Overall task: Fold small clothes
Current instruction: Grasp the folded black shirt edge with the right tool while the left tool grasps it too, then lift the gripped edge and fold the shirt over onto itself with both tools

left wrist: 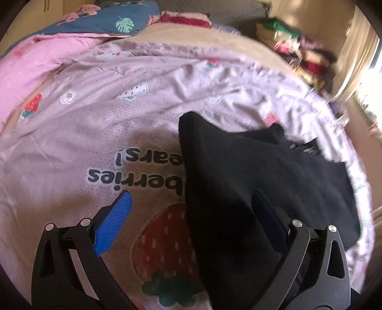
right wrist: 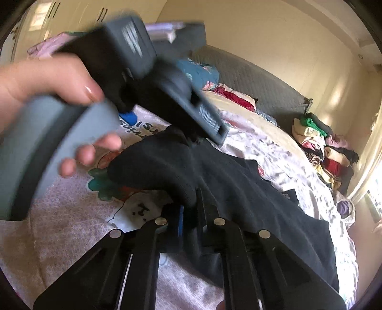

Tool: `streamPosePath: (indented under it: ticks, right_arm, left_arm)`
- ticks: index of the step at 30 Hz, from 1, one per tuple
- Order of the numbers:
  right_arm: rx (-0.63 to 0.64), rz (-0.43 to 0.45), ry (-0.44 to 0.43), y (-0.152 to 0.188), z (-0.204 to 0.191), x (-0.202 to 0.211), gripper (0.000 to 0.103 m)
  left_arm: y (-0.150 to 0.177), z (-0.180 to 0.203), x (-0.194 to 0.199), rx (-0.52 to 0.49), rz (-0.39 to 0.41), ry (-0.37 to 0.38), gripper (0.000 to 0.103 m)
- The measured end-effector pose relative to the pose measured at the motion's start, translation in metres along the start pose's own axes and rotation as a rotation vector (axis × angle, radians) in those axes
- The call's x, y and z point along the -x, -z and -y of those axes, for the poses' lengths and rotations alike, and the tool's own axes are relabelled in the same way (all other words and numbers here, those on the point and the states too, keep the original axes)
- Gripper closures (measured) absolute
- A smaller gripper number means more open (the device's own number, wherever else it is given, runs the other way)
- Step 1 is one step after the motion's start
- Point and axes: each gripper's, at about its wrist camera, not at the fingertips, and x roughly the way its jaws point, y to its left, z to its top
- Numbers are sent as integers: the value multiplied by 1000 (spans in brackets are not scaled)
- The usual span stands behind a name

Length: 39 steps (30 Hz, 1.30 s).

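A black garment (left wrist: 250,181) lies on the pink strawberry-print bedspread (left wrist: 95,143). My left gripper (left wrist: 191,202) is open just above it; its blue left pad (left wrist: 114,221) is over the bedspread and the right finger is over the black cloth. In the right wrist view my right gripper (right wrist: 191,209) is shut on a raised fold of the black garment (right wrist: 250,195). The left gripper's grey body (right wrist: 133,57), held in a hand (right wrist: 47,81), hangs close above that fold.
A pile of mixed clothes (right wrist: 322,150) lies at the far right of the bed (right wrist: 274,133). A pink quilt (left wrist: 31,64) and a dark floral blanket (left wrist: 107,21) lie at the bed's head. A padded headboard (right wrist: 250,74) and wall stand behind.
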Motion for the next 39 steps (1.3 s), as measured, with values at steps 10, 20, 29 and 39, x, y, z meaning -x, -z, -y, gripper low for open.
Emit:
streamPosePath:
  ticks: [10, 20, 29, 39]
  right_arm:
    - [-139, 46, 2, 10, 39, 27, 97]
    - [-250, 101, 43, 24, 69, 55, 97]
    - [-372, 133, 90, 42, 101, 84, 97]
    - [-488, 125, 107, 65, 132, 100, 98]
  left_arm:
    - [-6, 27, 0, 38, -17, 125, 36]
    - [-12, 77, 38, -26, 74, 154, 82]
    - [-17, 127, 69, -100, 140, 202, 83]
    - [-16, 178, 78, -167, 151, 239, 83]
